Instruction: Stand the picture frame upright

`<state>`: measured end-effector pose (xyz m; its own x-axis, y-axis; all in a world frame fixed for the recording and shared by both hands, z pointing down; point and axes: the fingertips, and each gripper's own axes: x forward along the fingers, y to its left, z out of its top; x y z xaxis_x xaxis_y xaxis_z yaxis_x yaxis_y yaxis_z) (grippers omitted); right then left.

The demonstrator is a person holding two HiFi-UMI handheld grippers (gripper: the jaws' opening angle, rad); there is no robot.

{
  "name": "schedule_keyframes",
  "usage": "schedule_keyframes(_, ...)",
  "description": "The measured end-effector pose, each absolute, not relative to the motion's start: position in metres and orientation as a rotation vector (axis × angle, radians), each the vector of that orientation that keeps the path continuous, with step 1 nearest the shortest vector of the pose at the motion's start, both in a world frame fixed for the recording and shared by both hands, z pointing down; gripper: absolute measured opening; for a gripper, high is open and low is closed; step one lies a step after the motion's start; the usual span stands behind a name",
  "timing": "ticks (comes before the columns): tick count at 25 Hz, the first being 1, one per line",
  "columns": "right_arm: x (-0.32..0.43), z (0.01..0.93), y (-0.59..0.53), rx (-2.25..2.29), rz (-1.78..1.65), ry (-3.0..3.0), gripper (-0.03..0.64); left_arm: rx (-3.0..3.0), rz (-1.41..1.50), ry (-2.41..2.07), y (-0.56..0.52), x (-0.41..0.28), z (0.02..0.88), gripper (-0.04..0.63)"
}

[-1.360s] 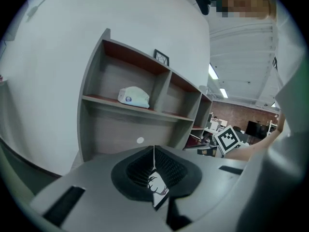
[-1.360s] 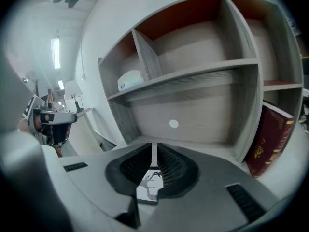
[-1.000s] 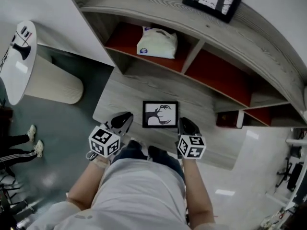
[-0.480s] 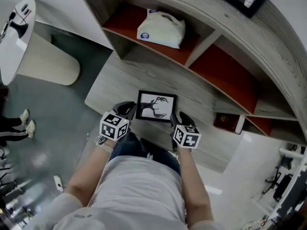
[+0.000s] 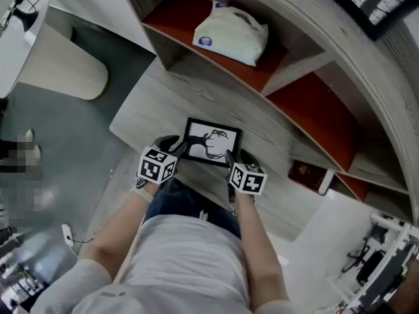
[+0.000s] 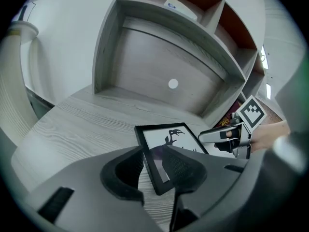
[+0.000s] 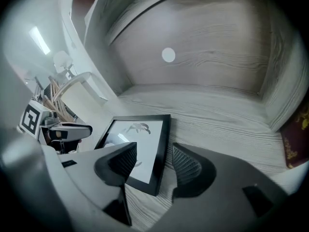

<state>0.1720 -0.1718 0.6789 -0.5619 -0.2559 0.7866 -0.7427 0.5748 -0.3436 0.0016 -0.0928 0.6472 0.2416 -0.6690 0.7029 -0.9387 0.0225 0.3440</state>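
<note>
Picture frame point(image 5: 211, 141): black rectangle, flat on grained grey shelf point(image 5: 157, 100).
Left gripper point(image 6: 153, 168), right gripper point(image 7: 154, 166): jaws just opening, released, astride frame edges.

Bare counter point(image 5: 141, 113) lies open to the left of the flat picture frame point(image 5: 211, 141) and behind it, up to the back panel point(image 6: 159, 66). A shelf board point(image 6: 178, 28) closes the recess overhead. A red book point(image 5: 308, 173) sits well to the right, bare wood between.
</note>
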Motion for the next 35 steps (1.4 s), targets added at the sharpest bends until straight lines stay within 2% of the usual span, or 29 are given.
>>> schedule_keyframes(14,0.171,0.702,-0.173,0.721,0.822,-2.037,0.225,1.612,0.418,-1.471,-0.087,0.013,0.693,0.109)
schedule_keyframes(29,0.159,0.694,-0.173,0.681,0.848,-2.074,0.210,1.582,0.420,-1.505,-0.087,0.011,0.694,0.107)
schedule_keyframes(35,0.152,0.682,-0.182,0.691,0.745,-2.148,0.207,1.583,0.377,-1.515,-0.087,0.012,0.694,0.109)
